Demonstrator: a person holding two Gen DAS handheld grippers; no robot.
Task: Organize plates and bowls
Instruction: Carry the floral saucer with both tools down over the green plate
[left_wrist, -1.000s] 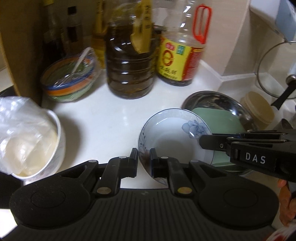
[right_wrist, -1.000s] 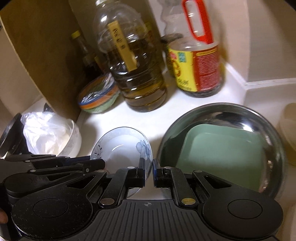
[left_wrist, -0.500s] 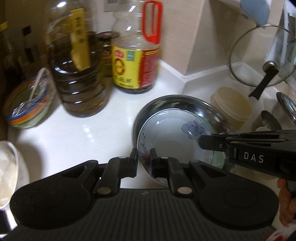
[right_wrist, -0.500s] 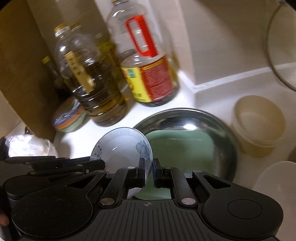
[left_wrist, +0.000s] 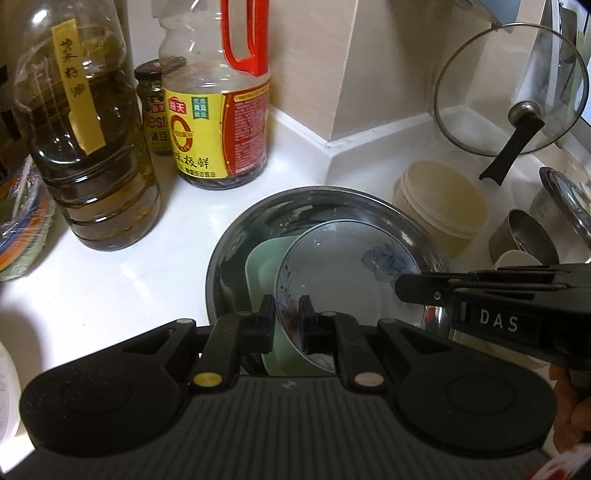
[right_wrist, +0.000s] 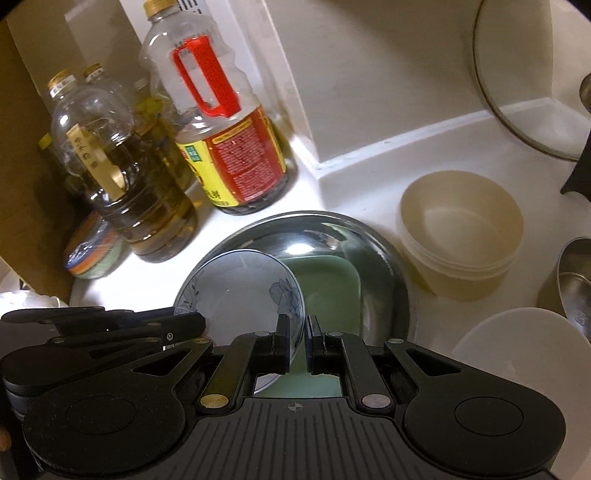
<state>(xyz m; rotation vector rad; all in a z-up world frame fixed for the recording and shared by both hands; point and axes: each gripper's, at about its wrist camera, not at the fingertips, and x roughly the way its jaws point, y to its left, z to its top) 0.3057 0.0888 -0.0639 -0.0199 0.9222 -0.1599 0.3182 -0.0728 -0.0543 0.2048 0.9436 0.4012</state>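
Floral bowl (left_wrist: 343, 266) rim between tongs (left_wrist: 287, 321)

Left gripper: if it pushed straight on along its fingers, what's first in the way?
Probably the round steel basin and the pale green square dish in it, just beyond the left gripper shut on the floral glass plate. Depth is unclear.

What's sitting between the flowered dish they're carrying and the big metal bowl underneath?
A green square dish lies in the metal bowl, under the flowered dish; the right wrist view shows it best.
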